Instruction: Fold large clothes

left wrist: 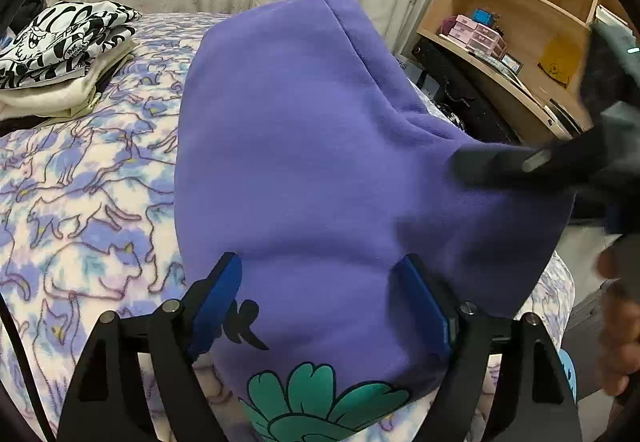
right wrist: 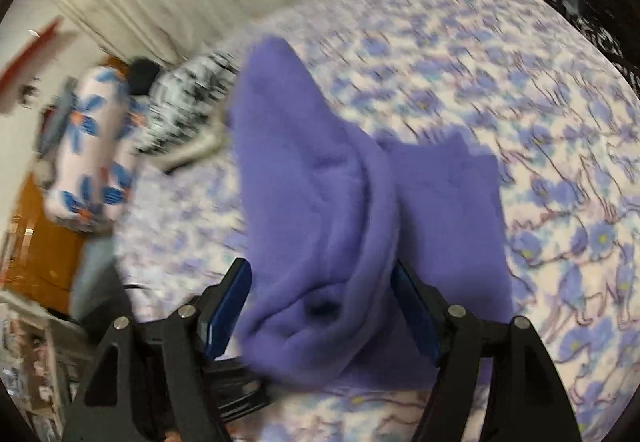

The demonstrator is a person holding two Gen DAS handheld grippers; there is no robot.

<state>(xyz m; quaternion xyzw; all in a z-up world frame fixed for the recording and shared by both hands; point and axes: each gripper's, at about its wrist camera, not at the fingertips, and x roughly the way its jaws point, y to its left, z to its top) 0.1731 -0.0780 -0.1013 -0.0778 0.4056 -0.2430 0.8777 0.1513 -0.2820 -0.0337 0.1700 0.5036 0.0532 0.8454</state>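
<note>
A large purple fleece hoodie [left wrist: 304, 145] with a green flower print lies on the bed; its hood points away from me. My left gripper [left wrist: 320, 282] is open, its blue pads on either side of the purple cloth just above the print. In the right wrist view, which is blurred, my right gripper [right wrist: 320, 290] is open around a bunched fold of the same hoodie [right wrist: 320, 226]. The right gripper also shows in the left wrist view [left wrist: 472, 165] as a dark blurred shape touching the hoodie's right edge.
The bed has a purple cat-print blanket [left wrist: 80, 193]. A stack of folded clothes with a black-and-white print [left wrist: 60, 49] lies at the far left. A wooden shelf unit [left wrist: 520, 21] stands at the right. A floral bolster [right wrist: 92, 145] lies at the bed's far end.
</note>
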